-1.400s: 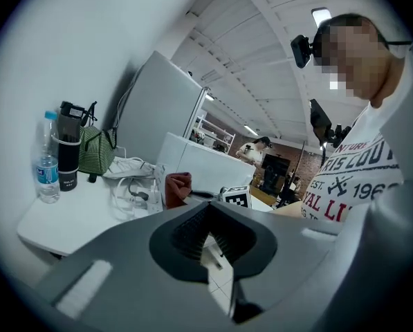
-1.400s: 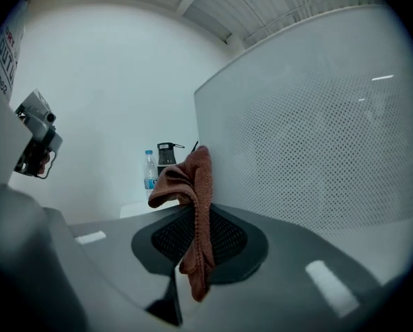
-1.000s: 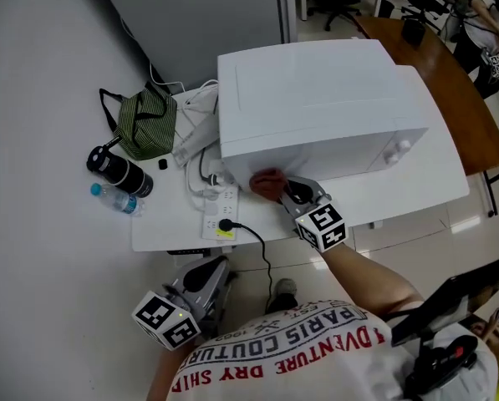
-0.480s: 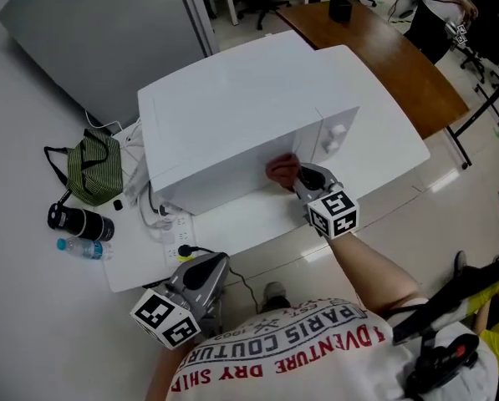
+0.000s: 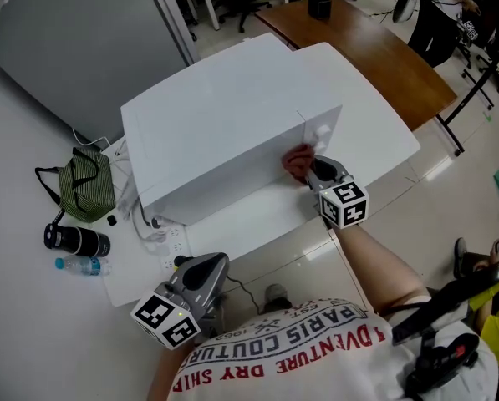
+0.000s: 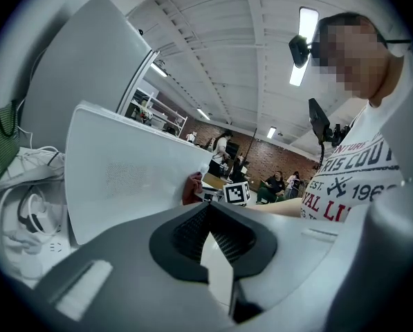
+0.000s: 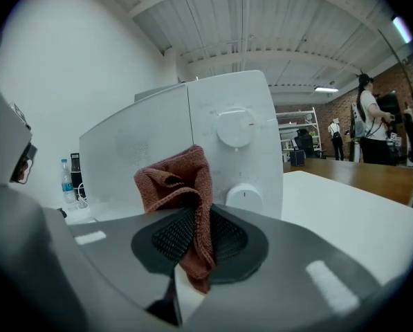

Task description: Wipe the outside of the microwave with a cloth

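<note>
2 grippers in frame, only 1 is on the job. Right gripper (image 5: 314, 167) has its jaws clamped on the red-brown cloth (image 7: 182, 189). The fabric bunches up above the pads and a tail hangs out below them. Cloth is pressed against the front face of the microwave (image 5: 216, 132), at the seam between door and control panel, roughly 4 o'clock from the microwave's centre in the head view.

The right gripper view shows 2 round knobs on the panel at 3 o'clock of the cloth: upper knob (image 7: 235, 127) and lower knob (image 7: 243, 196). Cloth sits on the door side of the seam. Can't tell if it touches the lower knob.

Left gripper (image 5: 216, 264) hangs at 6 o'clock of the head view, near the table's front edge. Jaws are together with nothing between them. Its camera looks at the microwave's side wall, apart from it.

Microwave is white, on a white table (image 5: 266, 224).
- 9 o'clock of it: green striped bag (image 5: 89, 186).
- 8 o'clock: black flask (image 5: 76, 241), with a small water bottle (image 5: 80, 266) just beside it at its 6 o'clock.
- 7 o'clock corner: white power strip (image 5: 175, 242) with cables.
- 1 o'clock: brown table (image 5: 374, 48), behind the white one.
</note>
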### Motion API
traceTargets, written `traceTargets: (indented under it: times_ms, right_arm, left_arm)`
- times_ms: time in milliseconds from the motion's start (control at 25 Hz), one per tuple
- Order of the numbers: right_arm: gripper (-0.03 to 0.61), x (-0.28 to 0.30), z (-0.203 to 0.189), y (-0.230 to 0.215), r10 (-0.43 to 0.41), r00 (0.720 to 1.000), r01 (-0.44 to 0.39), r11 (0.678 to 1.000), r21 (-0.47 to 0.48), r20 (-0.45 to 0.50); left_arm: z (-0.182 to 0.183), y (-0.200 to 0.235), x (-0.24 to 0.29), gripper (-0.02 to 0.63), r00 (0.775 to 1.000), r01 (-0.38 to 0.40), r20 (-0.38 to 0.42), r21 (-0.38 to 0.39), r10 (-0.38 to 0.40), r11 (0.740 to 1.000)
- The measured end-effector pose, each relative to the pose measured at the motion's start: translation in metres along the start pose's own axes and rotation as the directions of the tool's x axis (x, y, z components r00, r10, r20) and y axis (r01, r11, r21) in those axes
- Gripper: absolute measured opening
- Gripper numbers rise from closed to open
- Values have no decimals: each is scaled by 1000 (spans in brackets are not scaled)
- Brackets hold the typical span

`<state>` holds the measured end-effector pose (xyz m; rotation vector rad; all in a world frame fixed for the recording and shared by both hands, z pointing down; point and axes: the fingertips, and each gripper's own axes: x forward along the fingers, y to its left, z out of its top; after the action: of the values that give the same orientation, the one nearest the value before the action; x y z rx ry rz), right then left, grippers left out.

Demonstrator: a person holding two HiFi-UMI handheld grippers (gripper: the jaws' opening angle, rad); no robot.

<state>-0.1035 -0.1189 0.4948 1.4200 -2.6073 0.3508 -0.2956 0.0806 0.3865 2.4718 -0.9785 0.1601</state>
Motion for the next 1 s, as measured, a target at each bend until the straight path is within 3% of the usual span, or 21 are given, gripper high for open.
traceTargets:
  times_ms: [240,520,760,1000]
  right_arm:
    - [46,-29,8,19,68,998,-68,998,7,1]
    - [46,-84,45,70,195,980,-196,980,18,29]
    - [46,-119,76,91,372,926,-370,928,-37,67]
    - [46,-136,88,30,485,871,-481,875,-57,83]
  left_arm:
    - [13,9,-7,6,999,3,50,24,-4,1000]
    - [27,12,2,6,987,112,110,60,-118,992]
    - [33,-21,55,6,976,191,90,96,-199,977]
    - [49,-53,152,5,971,203,96,147,-218,968]
